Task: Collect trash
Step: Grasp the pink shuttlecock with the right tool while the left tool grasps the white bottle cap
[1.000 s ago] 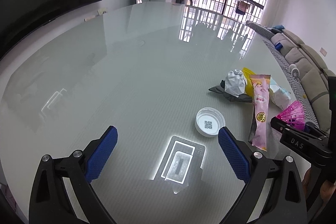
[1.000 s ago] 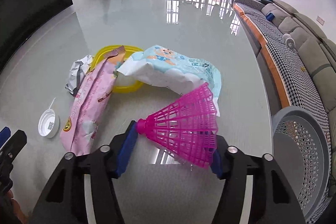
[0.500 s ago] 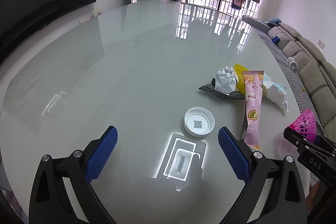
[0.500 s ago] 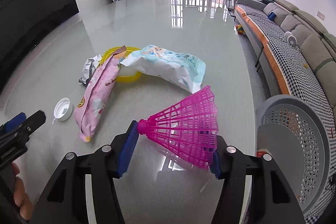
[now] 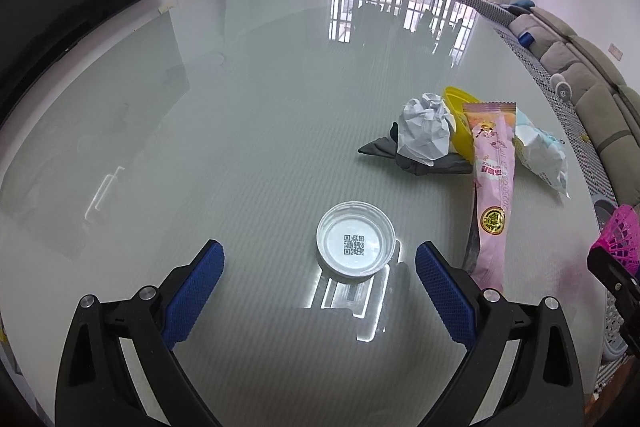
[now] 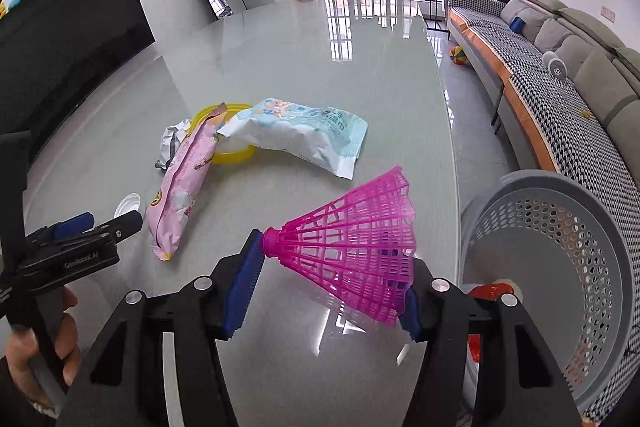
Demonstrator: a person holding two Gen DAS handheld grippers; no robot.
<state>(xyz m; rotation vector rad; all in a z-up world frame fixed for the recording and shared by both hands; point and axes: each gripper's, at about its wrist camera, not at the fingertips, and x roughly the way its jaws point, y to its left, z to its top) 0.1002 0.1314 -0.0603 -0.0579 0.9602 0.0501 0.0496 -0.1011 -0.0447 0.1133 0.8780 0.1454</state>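
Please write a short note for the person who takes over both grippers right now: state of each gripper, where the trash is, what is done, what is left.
Right gripper: shut on the pink shuttlecock, held above the table edge, beside the grey basket.
Left gripper: open, empty, pointing at the white lid on the table.
Still on the table: pink wrapper, crumpled paper, yellow lid, blue-white bag.
Done: shuttlecock picked up; something red already lies in the basket.
Left: drop the shuttlecock in the basket, then probably take the white lid, then the rest.
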